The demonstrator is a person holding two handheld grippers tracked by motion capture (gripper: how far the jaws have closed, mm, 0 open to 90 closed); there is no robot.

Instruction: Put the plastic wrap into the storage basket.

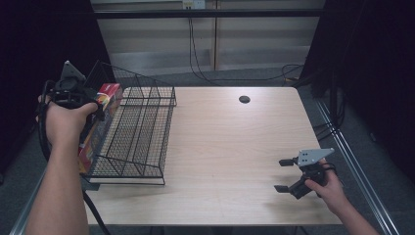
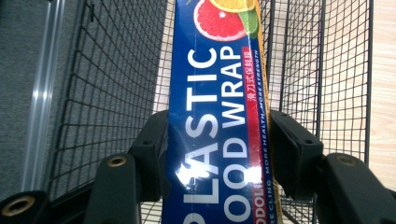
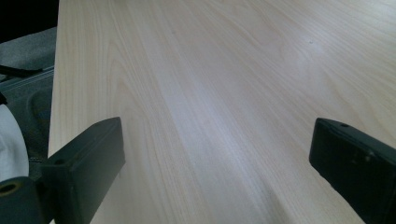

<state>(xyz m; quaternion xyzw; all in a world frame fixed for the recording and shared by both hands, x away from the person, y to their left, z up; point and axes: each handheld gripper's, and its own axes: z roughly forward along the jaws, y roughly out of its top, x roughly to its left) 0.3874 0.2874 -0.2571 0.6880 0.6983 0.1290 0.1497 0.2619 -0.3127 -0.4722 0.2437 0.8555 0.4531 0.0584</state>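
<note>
The plastic food wrap box (image 2: 217, 116), long and blue with citrus slices printed at its far end, lay lengthwise at the left edge of the black wire basket (image 1: 142, 132), at the table's left side. The left gripper (image 1: 100, 110) was clamped on the box: in the left gripper view its two black jaws pressed against the box's long sides, with the basket's mesh wall (image 2: 107, 93) rising to the left and more mesh to the right. The basket stood on the pale wooden table (image 1: 230, 147). Well apart, near the table's front right corner, the right gripper (image 1: 284, 175) was held just above the tabletop, its jaws spread wide with bare wood (image 3: 210, 116) between them.
</note>
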